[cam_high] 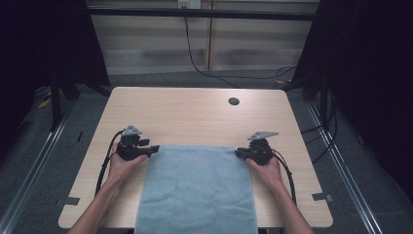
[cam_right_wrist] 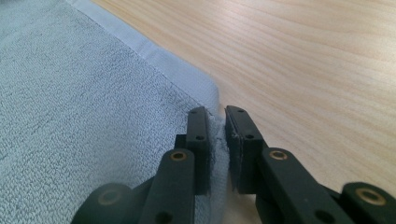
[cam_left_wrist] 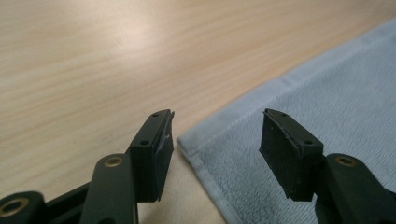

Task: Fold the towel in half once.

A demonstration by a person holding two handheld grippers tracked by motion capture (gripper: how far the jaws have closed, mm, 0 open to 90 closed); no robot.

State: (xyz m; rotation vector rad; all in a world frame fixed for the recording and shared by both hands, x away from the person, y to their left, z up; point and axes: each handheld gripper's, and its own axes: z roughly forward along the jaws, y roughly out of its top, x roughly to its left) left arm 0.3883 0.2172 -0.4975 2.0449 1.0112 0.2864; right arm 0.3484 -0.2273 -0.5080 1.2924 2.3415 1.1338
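A blue towel (cam_high: 197, 187) lies flat on the desk (cam_high: 195, 114), its near end hanging over the near edge. The right tool (cam_right_wrist: 215, 122) is closed on the far right corner, while the left tool (cam_left_wrist: 217, 133) stands wide open around the far left corner with nothing gripped yet; I judge both corners are taken in order to lift or fold the towel. No label or writing is readable.
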